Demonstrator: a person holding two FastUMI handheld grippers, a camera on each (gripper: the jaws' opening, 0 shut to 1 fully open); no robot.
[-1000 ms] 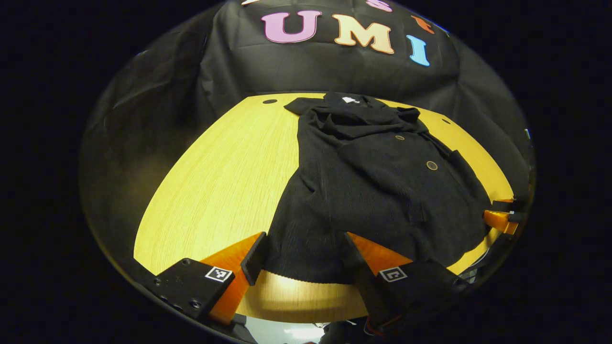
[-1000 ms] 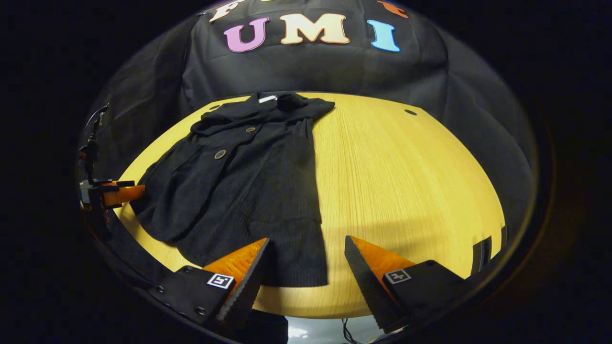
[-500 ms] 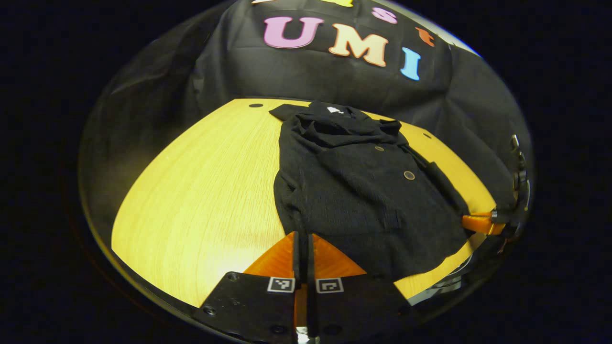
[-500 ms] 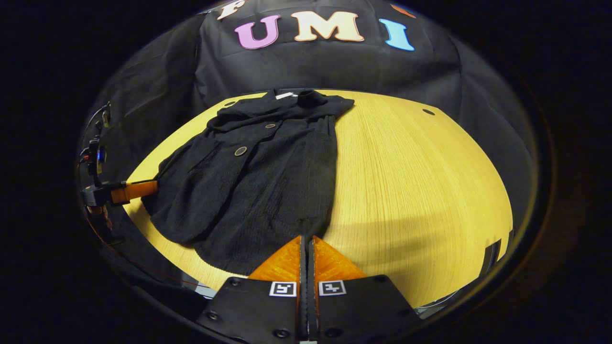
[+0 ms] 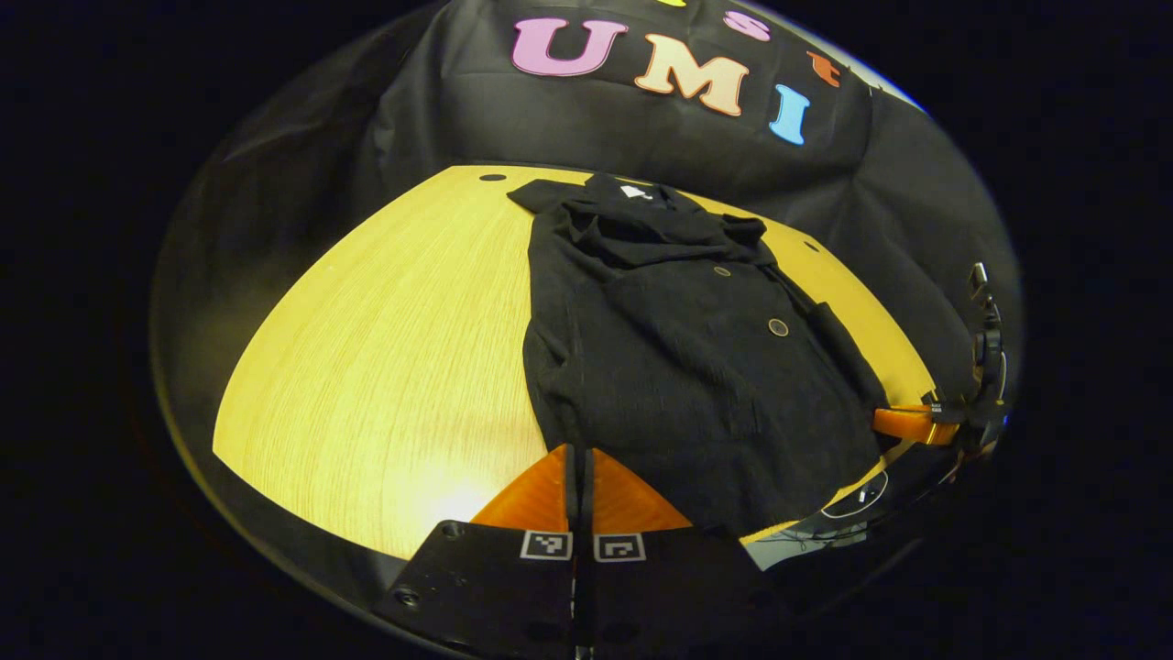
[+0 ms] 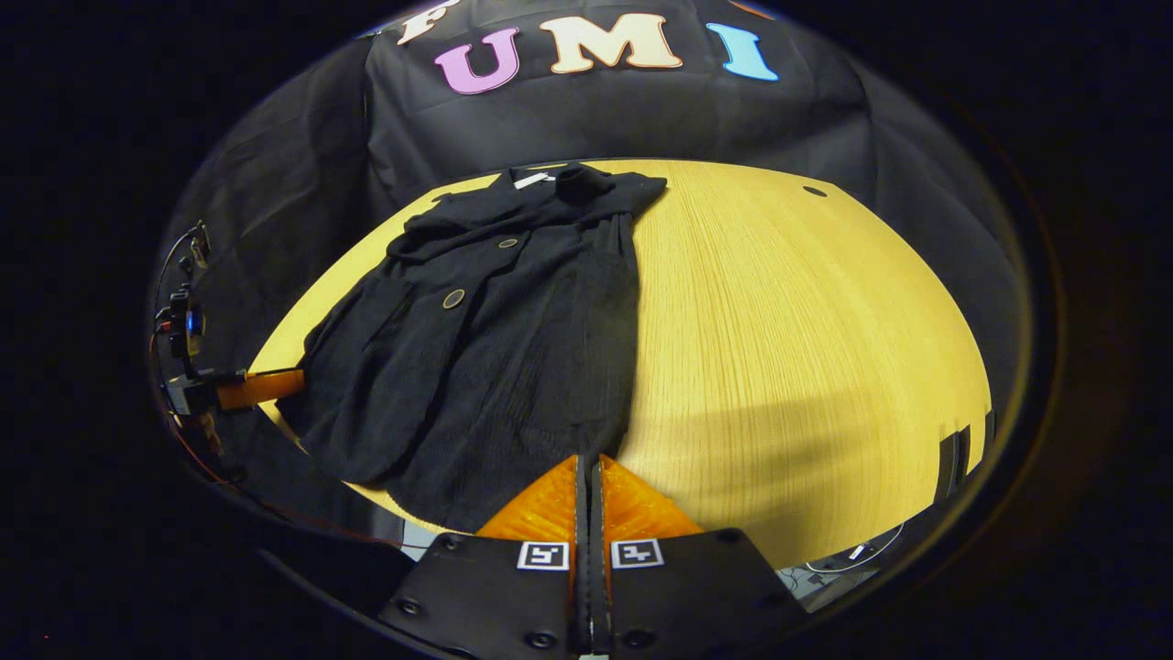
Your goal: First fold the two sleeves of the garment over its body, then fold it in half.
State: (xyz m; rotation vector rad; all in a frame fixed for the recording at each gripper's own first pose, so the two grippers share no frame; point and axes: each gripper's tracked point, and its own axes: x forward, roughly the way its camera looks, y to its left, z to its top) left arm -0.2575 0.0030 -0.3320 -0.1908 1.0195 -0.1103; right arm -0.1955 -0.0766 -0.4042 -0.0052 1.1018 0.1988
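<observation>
Black jacket (image 5: 678,357) is lying flat along the wooden table (image 5: 385,367), hem reaching the near edge. Left gripper (image 5: 577,458) and right gripper (image 6: 591,467) are each pinching that hem, fingers closed.

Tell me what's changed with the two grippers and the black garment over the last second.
Both grippers went from open to shut: the left gripper and right gripper have each closed at the garment's near hem, one at each corner, seemingly pinching it. The hem has drawn back from the table's near edge. Sleeves remain folded over the body, collar far.
</observation>
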